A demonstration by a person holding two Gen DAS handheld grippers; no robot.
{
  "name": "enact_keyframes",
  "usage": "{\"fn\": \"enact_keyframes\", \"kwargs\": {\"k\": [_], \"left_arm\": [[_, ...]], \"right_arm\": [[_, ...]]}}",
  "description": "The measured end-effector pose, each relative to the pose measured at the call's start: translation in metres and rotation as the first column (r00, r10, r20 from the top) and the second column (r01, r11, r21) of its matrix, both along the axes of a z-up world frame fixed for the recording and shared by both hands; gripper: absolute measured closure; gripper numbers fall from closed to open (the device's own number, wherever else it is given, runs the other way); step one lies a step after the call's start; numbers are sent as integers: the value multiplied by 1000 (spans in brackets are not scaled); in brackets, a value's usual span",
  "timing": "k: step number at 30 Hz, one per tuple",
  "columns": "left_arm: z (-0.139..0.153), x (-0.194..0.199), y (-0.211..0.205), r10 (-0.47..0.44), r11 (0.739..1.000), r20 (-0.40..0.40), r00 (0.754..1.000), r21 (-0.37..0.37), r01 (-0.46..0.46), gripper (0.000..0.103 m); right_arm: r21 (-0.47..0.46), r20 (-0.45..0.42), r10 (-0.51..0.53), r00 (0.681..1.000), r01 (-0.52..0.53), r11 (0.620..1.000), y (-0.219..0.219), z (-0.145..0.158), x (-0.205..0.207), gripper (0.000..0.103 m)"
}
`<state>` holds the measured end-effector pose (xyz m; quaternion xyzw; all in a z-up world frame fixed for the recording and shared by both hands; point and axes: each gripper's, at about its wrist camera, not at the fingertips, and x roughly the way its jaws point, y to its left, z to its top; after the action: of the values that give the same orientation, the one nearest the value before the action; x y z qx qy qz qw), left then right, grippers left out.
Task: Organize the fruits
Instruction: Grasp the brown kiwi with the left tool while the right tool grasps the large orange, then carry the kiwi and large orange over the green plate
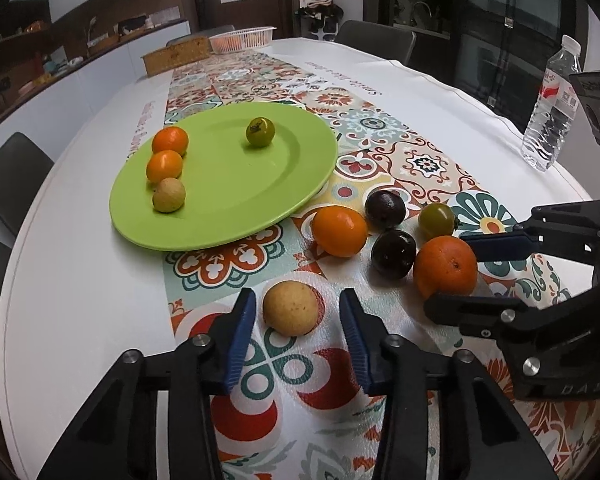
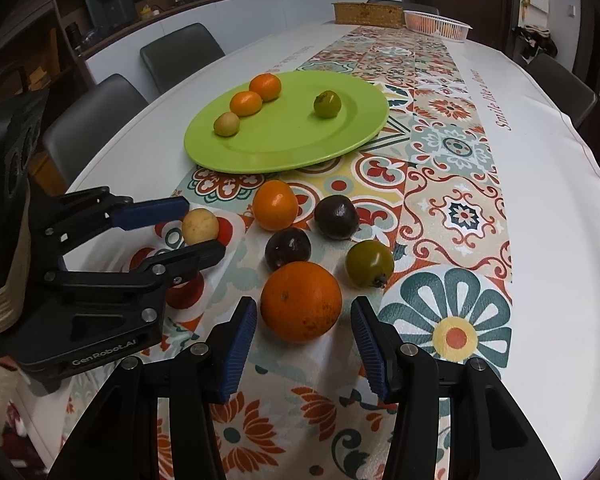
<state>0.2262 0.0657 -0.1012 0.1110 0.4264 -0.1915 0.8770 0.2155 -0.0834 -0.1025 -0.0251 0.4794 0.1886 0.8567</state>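
Observation:
A green plate (image 1: 228, 204) (image 2: 284, 152) holds two small oranges (image 1: 170, 140), a tan fruit (image 1: 169, 195) and a green tomato (image 1: 260, 131). On the patterned runner in front of it lie an orange (image 1: 339, 231), two dark plums (image 1: 385, 209) (image 1: 393, 254) and a green tomato (image 1: 437, 221). My left gripper (image 1: 298, 320) (image 2: 202, 226) is open, straddling a tan round fruit (image 1: 290, 308) (image 2: 200, 226) with a gap at each pad. Open too, my right gripper (image 2: 304, 320) (image 1: 446, 272) straddles a big orange (image 2: 300, 300) (image 1: 446, 266), its pads close beside it.
A water bottle (image 1: 552, 108) stands at the table's right edge. A wicker box (image 2: 366, 13) and a white basket (image 2: 438, 24) sit at the far end. Dark chairs (image 2: 180, 56) ring the white table (image 2: 540, 200).

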Motion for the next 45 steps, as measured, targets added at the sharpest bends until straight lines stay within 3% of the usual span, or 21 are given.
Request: {"fn": "enact_keyframes", "kwargs": {"k": [6,20,45], "left_arm": [[-3,5,0,21,1000,-24,1000,0,-21,74],[11,-12,0,43,999,-15,999,-10,-44,75],[78,-40,2,139,990,139,981,-54,-133,75]], "right_arm": [[-5,-5,10,1000,-10,1000,4,-3,2,58],[16,26,20,999,-21,1000,0,5,-7,62],[67,191,51,980,-64,996,-8,67,-10,62]]}}
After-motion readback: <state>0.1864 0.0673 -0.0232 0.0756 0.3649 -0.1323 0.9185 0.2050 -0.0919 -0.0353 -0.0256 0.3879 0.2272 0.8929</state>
